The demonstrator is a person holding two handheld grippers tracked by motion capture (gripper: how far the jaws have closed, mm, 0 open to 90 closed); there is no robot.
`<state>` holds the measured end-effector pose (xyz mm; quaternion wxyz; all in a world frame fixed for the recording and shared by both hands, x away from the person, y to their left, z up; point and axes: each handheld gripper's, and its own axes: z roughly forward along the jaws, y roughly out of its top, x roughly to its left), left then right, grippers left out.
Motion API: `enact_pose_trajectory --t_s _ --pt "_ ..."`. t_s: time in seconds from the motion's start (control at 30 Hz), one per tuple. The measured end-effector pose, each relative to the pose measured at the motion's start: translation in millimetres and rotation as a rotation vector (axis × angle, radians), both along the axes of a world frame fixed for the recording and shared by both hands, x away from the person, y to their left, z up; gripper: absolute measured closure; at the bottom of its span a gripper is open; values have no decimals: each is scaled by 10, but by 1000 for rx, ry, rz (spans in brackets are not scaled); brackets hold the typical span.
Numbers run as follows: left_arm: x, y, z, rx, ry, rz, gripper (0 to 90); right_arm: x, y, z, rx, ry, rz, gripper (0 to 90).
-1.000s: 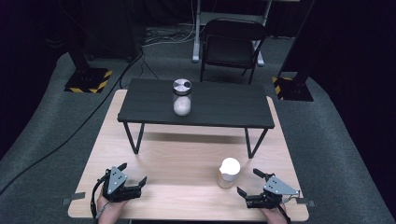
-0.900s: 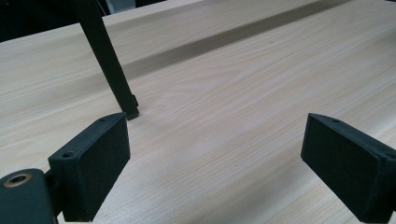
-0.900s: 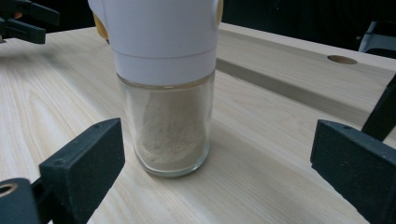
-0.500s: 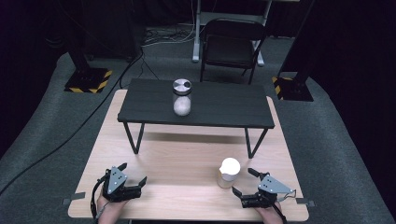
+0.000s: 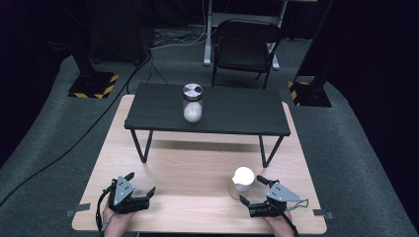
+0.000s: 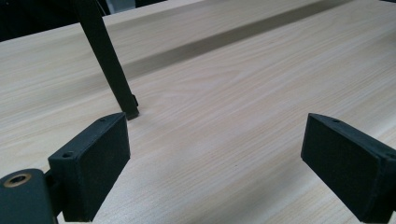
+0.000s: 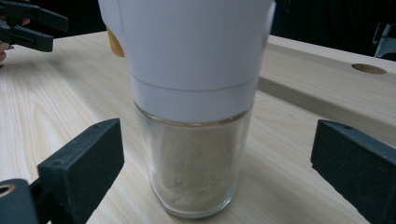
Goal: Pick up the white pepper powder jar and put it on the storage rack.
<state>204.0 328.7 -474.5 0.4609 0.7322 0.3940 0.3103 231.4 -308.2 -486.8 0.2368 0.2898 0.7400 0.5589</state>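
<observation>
- Glass jar with a tall white cap and pale powder inside (image 5: 243,181) stands upright on the light wooden counter (image 5: 188,173), near its front right part; nothing has lifted it yet.
- Right tongs (image 5: 254,190) sit just beside that jar with both jaws spread wide; in the right gripper view the jar (image 7: 194,116) stands between the pads, which don't touch it.
- Left tongs (image 5: 140,183) rest near the front left, jaws apart and empty over bare wood.
- A second glass jar with a metal lid (image 5: 192,102) waits on the small black table (image 5: 232,111), well apart.
- Looks to me like early going: closing on the jar and everything after is still ahead.
</observation>
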Motion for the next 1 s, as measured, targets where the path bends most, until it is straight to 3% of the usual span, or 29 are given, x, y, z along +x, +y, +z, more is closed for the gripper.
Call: enact_pose_trajectory --t_s 0.5,0.77,1.0 --pt "-3 2 -3 -3 -1 -1 76 114 185 21 -12 9 28 107" --pt "-3 4 -3 -4 0 -1 76 167 260 73 -52 18 27 287" --pt "0 5 -1 -4 1 -2 76 140 281 60 -42 15 5 292"
